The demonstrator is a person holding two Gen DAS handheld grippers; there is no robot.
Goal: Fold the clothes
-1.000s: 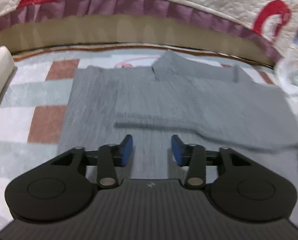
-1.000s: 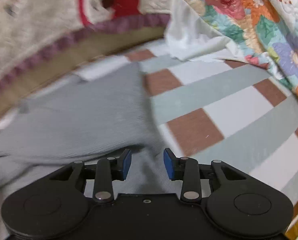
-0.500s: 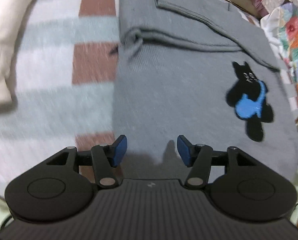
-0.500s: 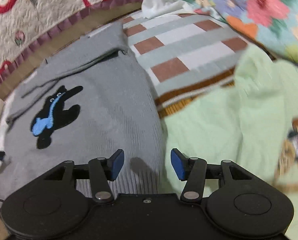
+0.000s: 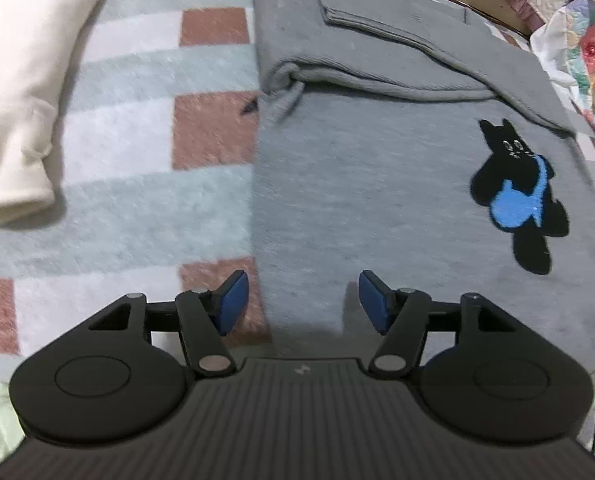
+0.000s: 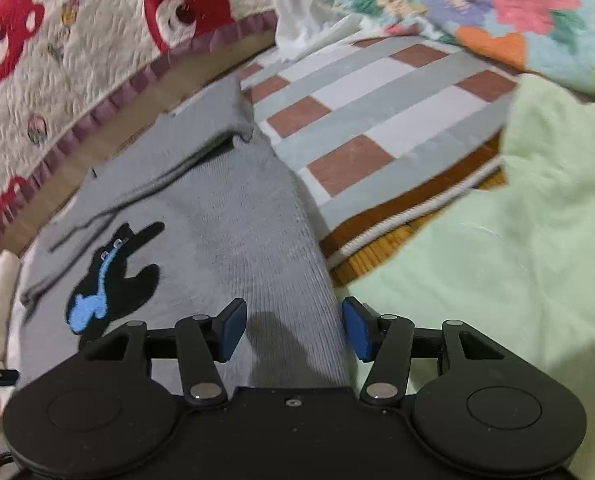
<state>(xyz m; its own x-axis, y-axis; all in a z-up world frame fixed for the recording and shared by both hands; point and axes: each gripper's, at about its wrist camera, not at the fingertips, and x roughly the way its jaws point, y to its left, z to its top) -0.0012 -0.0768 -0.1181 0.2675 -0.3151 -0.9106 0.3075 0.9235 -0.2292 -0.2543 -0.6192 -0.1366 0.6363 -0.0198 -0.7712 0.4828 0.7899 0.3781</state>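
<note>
A grey sweater [image 5: 357, 180] with a black cat print [image 5: 513, 196] lies flat on a checked blanket, its sleeves folded across the top part. My left gripper [image 5: 303, 300] hovers over the sweater's near left edge. Its jaws are opening, and the cloth edge lies under the gap with neither pad touching it. In the right wrist view the same sweater [image 6: 225, 220] runs up and to the left. My right gripper [image 6: 294, 328] stands open over the near right edge, holding nothing.
A folded cream garment [image 5: 13, 80] lies left of the sweater on the checked blanket [image 5: 137, 200]. A pale green blanket [image 6: 497, 260] is to the right, with a floral quilt [image 6: 517, 12] beyond it. A bear-print quilt [image 6: 77, 40] borders the far side.
Both grippers have drawn back from the sweater's collar end to its near end, bringing the cat print into view. Both pairs of jaws stand wider than before.
</note>
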